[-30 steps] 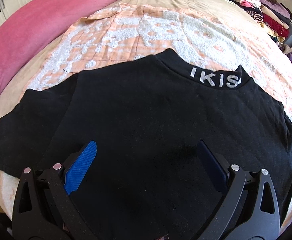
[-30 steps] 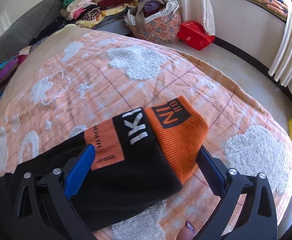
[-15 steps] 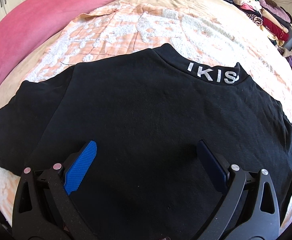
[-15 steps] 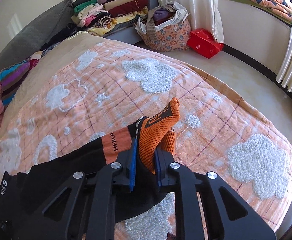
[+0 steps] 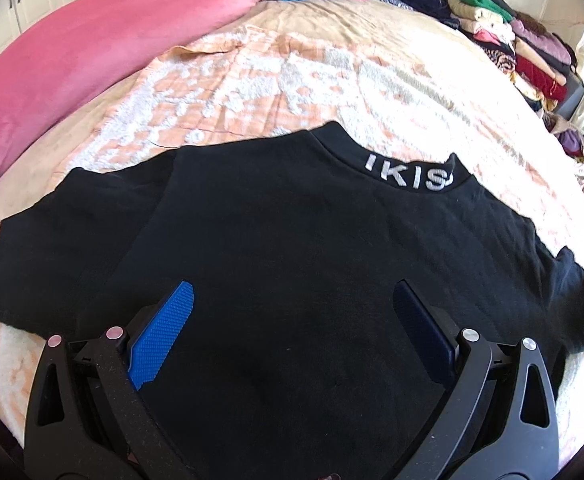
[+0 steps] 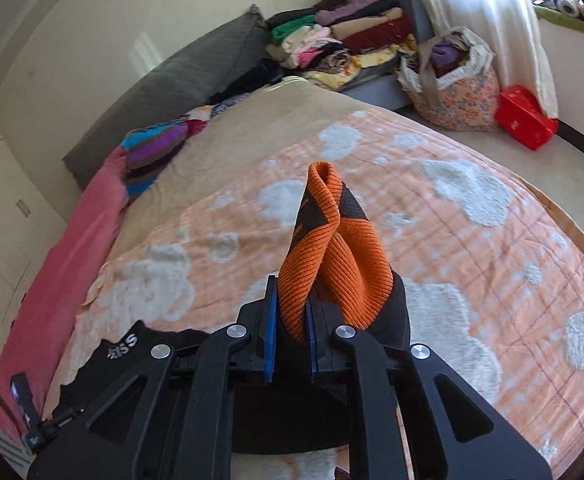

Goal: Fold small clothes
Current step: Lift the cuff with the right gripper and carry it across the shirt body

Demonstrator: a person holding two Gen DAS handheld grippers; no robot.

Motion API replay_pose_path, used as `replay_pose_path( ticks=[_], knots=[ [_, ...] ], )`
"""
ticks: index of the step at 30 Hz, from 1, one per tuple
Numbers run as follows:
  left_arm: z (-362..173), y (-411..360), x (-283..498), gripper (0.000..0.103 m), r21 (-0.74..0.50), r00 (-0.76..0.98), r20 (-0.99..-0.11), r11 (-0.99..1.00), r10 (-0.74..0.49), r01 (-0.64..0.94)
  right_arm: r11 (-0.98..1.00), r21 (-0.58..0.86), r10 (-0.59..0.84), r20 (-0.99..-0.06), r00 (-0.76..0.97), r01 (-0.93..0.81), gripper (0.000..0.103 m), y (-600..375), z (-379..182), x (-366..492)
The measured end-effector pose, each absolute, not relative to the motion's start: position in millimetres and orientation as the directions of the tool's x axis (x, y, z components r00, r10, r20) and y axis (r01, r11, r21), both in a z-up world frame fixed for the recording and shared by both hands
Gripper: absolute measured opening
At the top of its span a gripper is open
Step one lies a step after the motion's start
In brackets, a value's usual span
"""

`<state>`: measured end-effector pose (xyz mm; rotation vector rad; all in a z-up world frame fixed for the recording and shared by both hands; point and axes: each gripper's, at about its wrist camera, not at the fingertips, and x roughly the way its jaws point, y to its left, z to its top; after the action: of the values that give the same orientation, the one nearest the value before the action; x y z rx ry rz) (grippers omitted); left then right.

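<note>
My right gripper (image 6: 291, 320) is clamped on the orange ribbed cuff (image 6: 332, 256) of the black sweatshirt (image 5: 292, 260), lifted off the peach quilt (image 6: 472, 240). My left gripper (image 5: 292, 328) hangs wide apart over the sweatshirt's back, which lies flat with its collar (image 5: 408, 172) away from me. The knit looks soft, light and limp, so the sleeve should drape and fold easily; the thick cuff seems the surest hold.

Between the left jaws lies a black top (image 5: 292, 248) with white collar lettering. The right jaws' blue pads (image 6: 270, 336) pinch its orange ribbed cuff (image 6: 332, 256), marked black. Beyond the jaws: a peach blanket (image 6: 492, 264) with white cloud patches and a pink pillow (image 5: 72, 60).
</note>
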<state>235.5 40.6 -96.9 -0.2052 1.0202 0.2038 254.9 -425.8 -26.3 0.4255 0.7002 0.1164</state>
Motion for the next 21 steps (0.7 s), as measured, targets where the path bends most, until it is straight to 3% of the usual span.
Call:
replay_pose_path(
  ticks=[9,16,21],
  knots=[
    [-86,58,224,0.094,-0.115,0.528,-0.848,0.954,0.051,-0.277,0.884,0.382,0.457,-0.581,0.673,-0.271,0.011,-276,-6,242],
    [-85,63,217,0.094,-0.12,0.521,-0.852,0.955,0.041,-0.272,0.881,0.253,0.459,-0.658,0.597,-0.399,0.011,-195,-32,233],
    [-81,65,211,0.094,-0.11,0.522,-0.852,0.956,0.05,-0.271,0.849,0.238,0.494,-0.672,0.551,-0.471,0.014,-178,-52,225]
  ],
)
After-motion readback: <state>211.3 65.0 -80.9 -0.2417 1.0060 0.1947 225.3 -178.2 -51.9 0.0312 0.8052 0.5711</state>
